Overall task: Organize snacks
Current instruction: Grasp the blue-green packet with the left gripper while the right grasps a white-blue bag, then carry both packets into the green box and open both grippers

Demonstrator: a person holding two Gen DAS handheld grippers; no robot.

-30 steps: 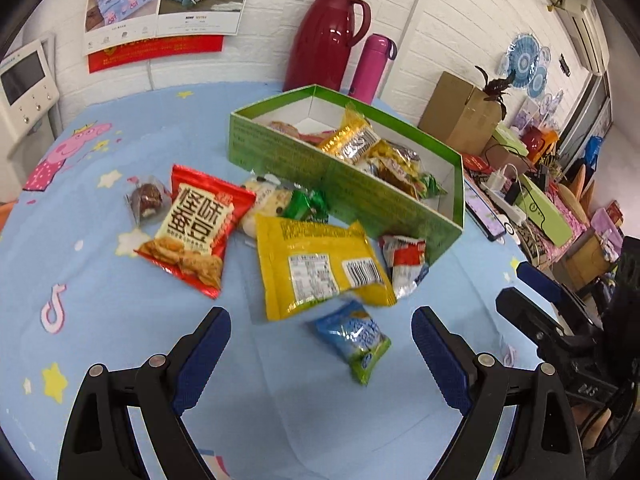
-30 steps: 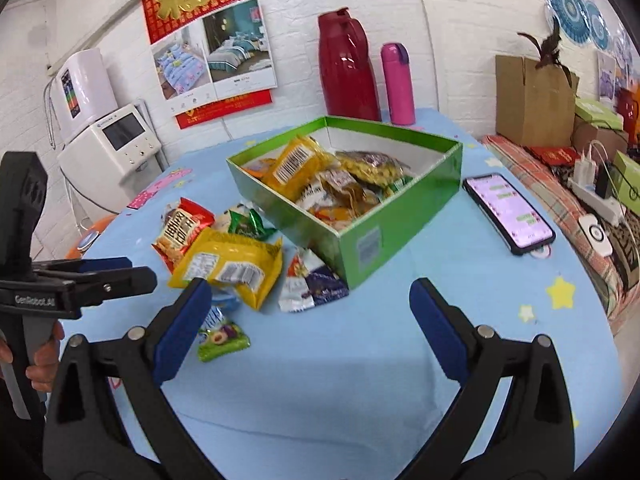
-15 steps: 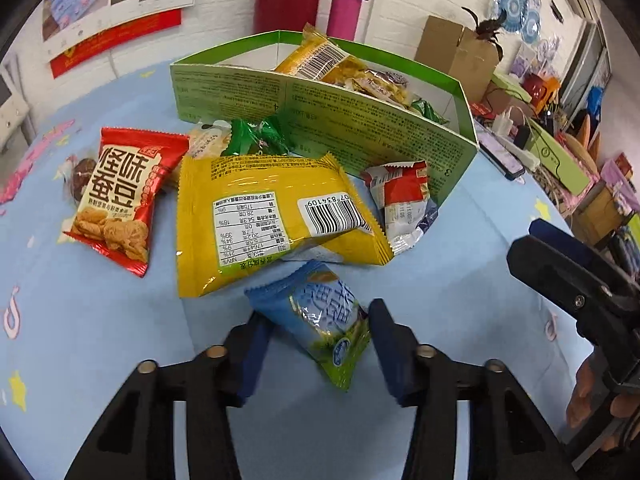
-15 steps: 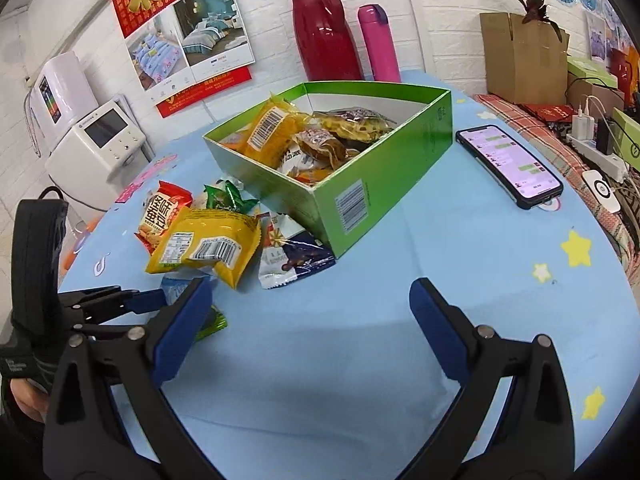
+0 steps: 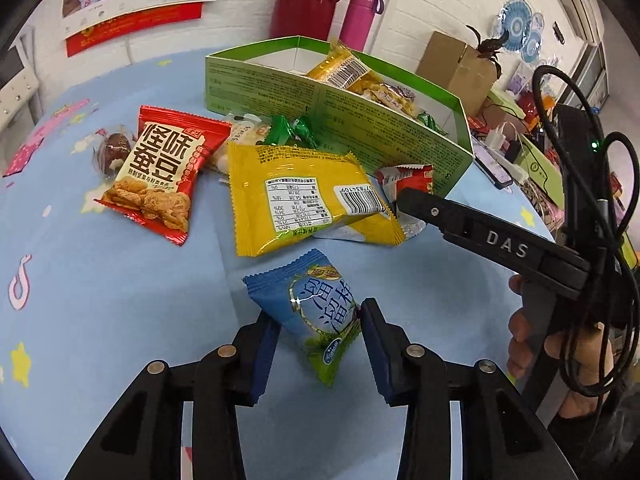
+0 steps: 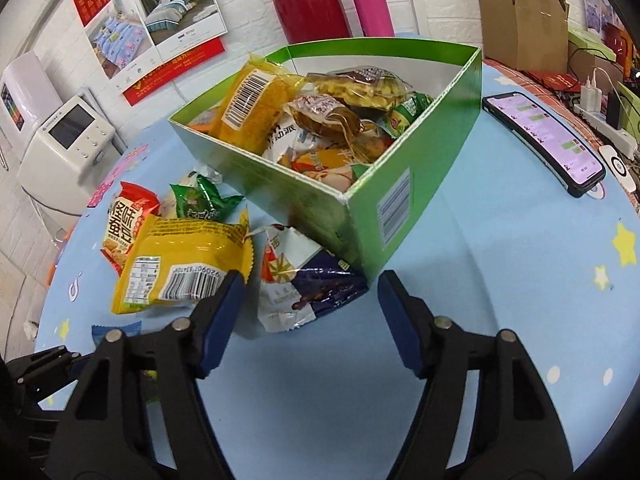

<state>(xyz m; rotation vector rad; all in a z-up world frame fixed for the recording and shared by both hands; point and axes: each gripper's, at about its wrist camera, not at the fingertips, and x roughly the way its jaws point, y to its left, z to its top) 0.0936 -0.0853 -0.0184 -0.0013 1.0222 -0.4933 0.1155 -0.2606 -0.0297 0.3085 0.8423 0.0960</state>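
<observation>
In the lower middle of my left wrist view, my left gripper (image 5: 318, 344) has its pads pressed on both sides of the blue packet (image 5: 316, 312), whose long axis runs away from me, up and left toward the yellow bag (image 5: 304, 200). The green box (image 5: 360, 120) sits beyond, upper centre. My right gripper (image 6: 310, 320) hangs open over the white and blue packet (image 6: 304, 284), lower centre, beside the box corner.

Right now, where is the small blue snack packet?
In the left wrist view, the blue snack packet sits low in the centre, between the left gripper's fingers, just in front of the big yellow packet.
</observation>
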